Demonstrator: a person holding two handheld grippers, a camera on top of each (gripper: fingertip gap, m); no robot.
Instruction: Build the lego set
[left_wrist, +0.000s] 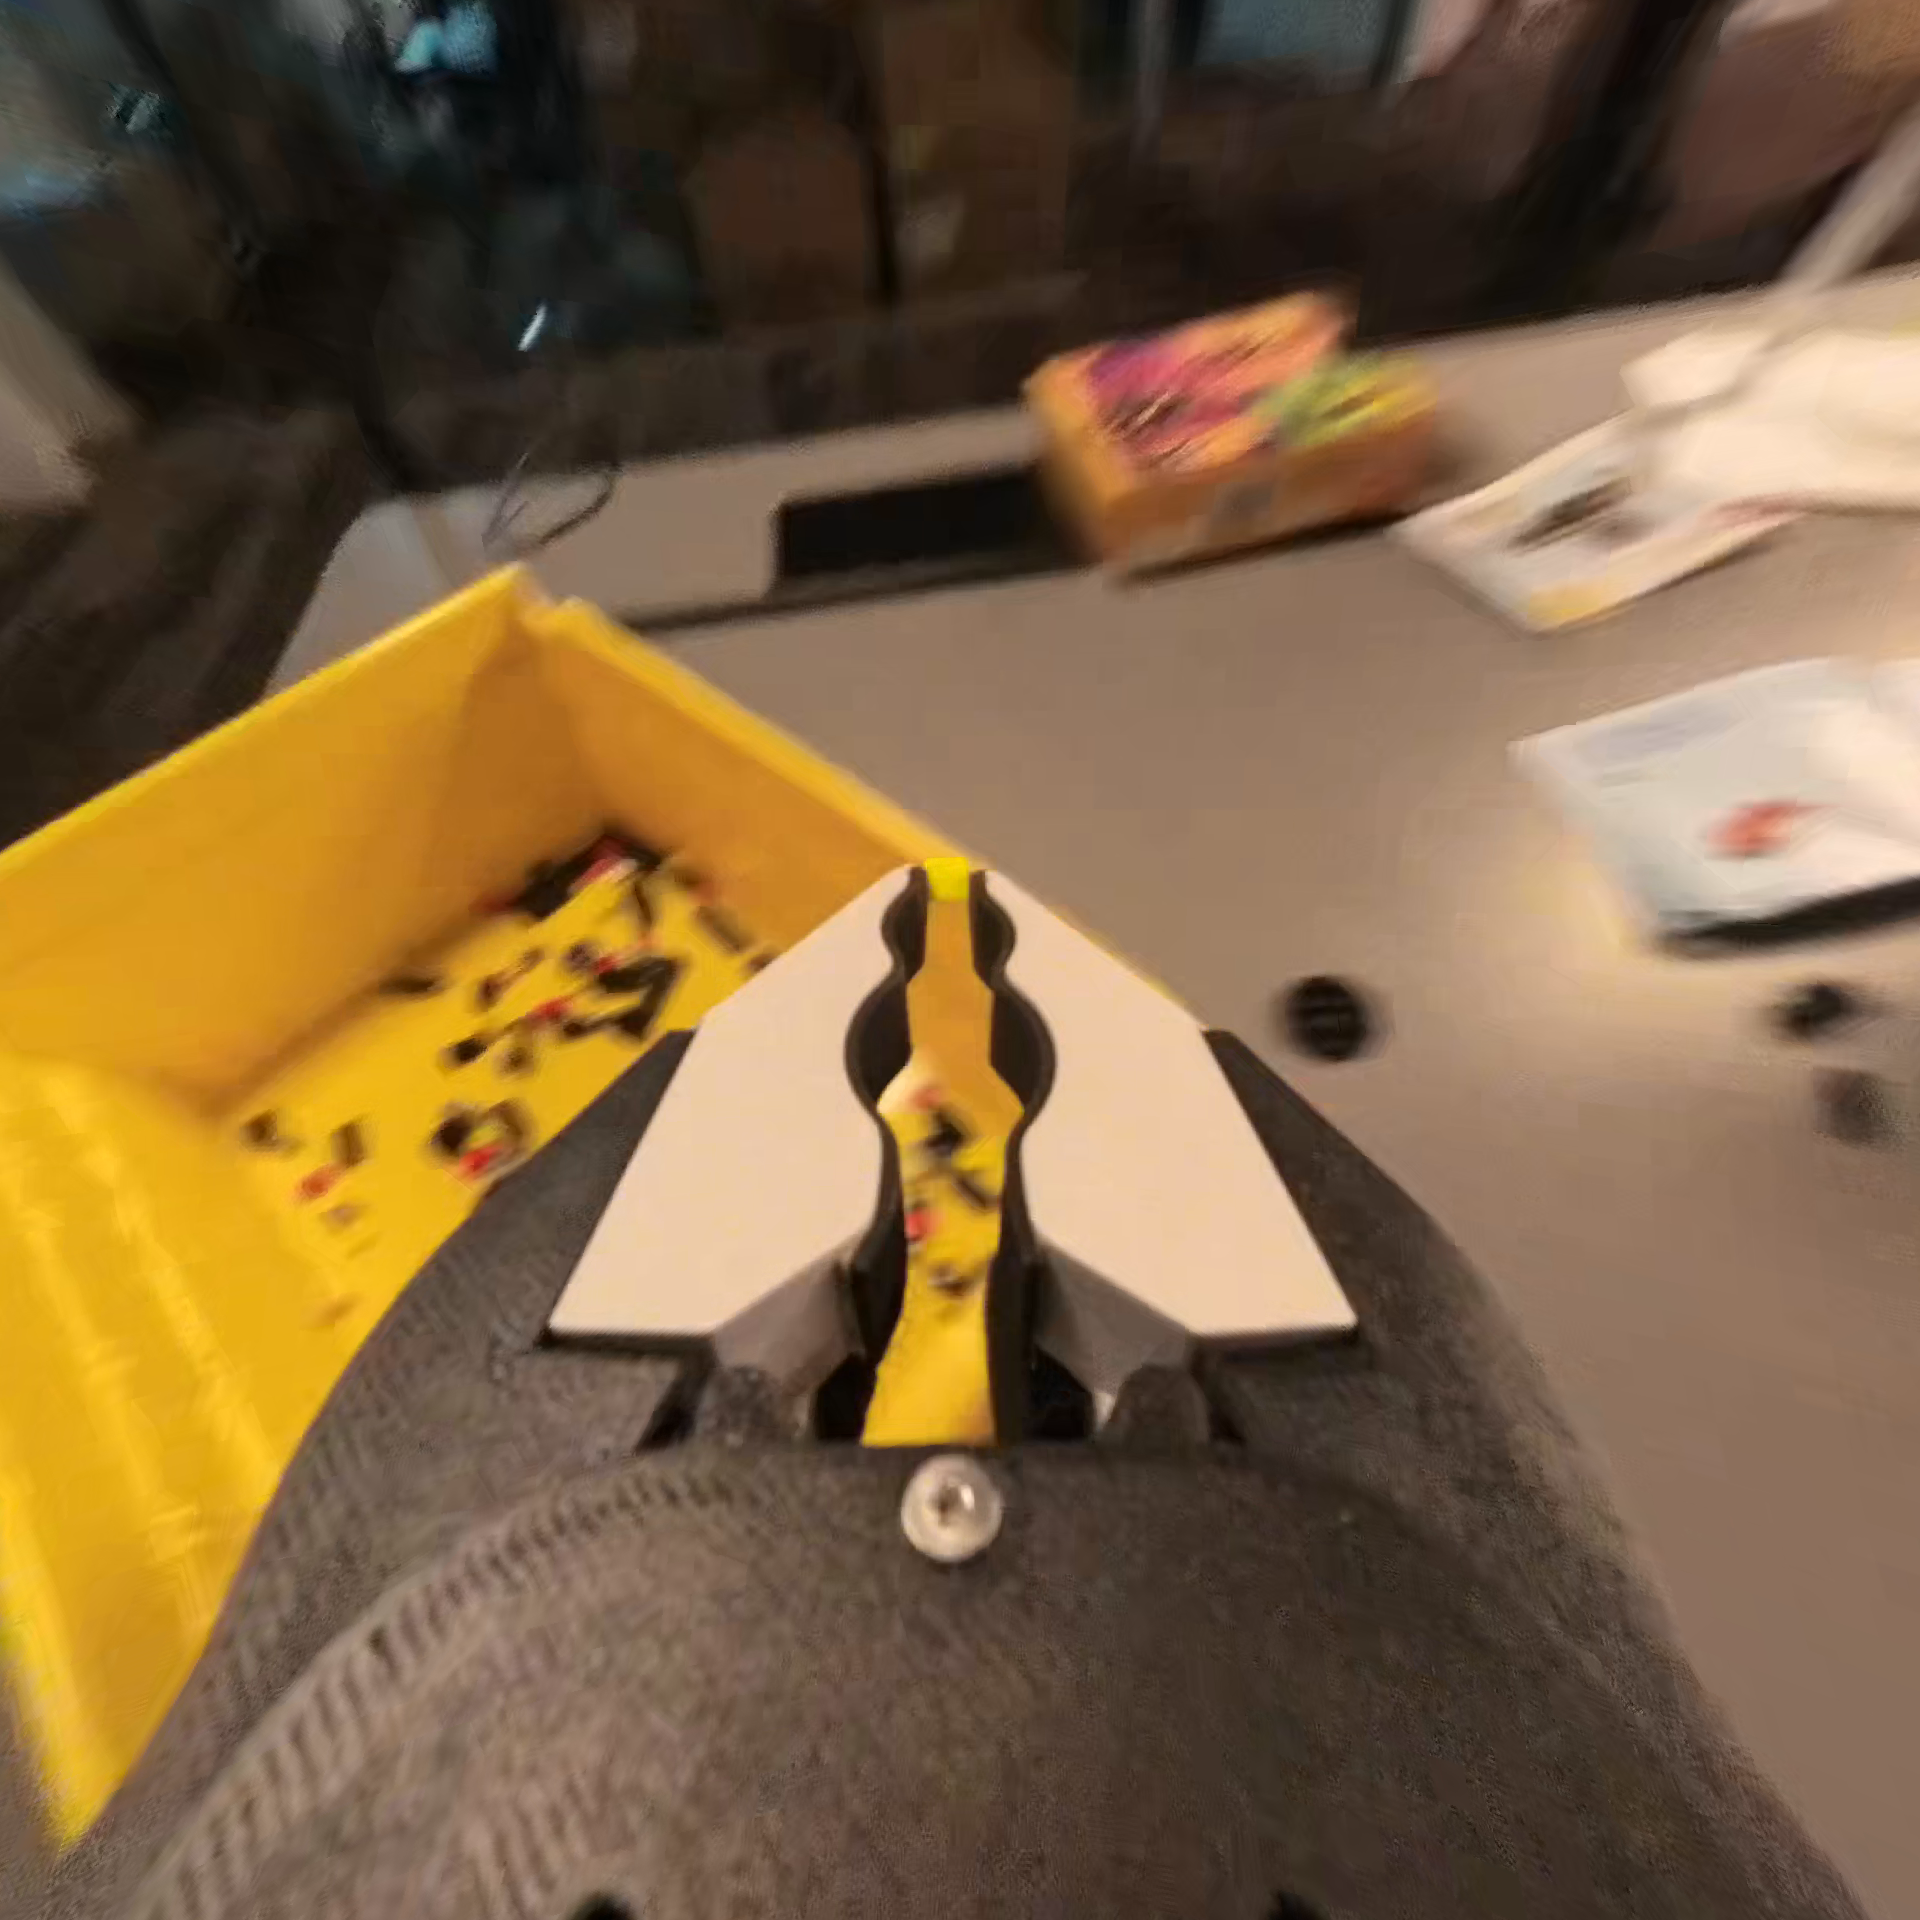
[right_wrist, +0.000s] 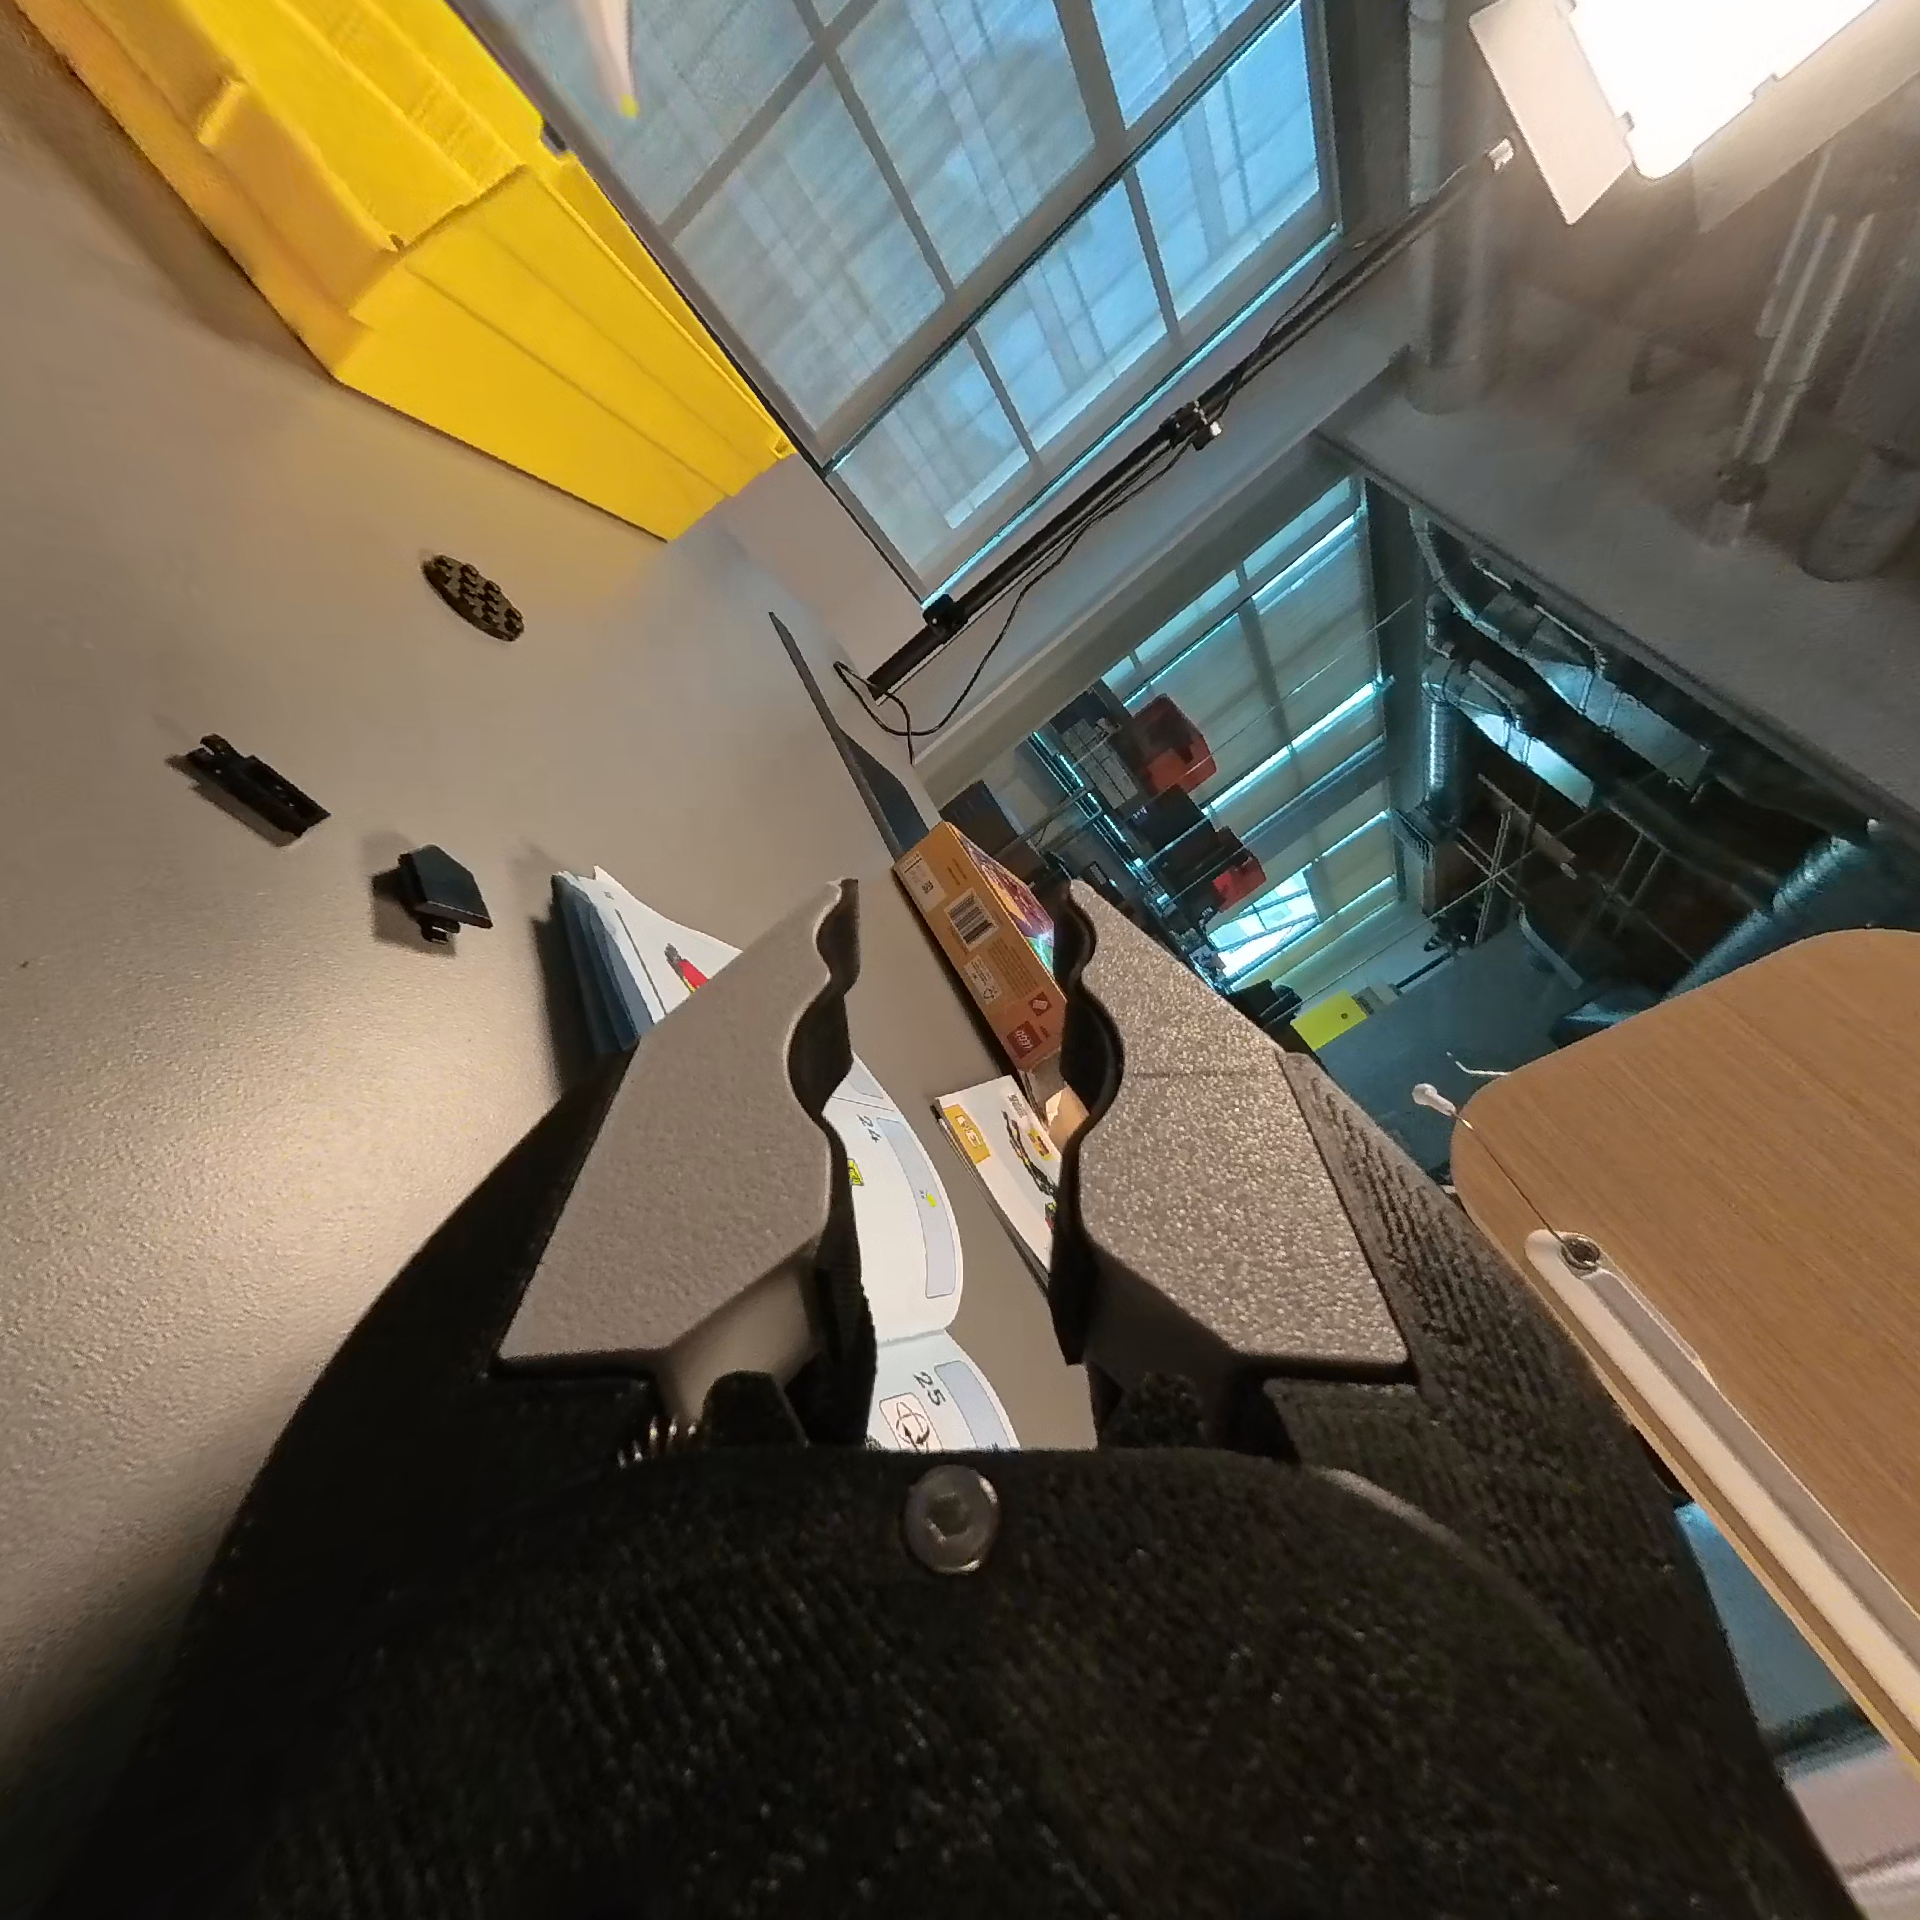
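One yellow bin (left_wrist: 312, 883) is sitting on the bench (left_wrist: 1195, 790), holding many loose, blurred pieces. Three black pieces (right_wrist: 473, 595) are lying apart on the bench: light, rigid, best pinched by their edges. The left claw (left_wrist: 945, 883) is nipping a tiny lime piece (left_wrist: 945, 878); the right claw (right_wrist: 961, 914) is gaping empty.

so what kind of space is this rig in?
Probably a lab or workshop in an industrial-style building: big gridded windows, exposed ducting, and a light panel on a stand over a grey table with a yellow bin.
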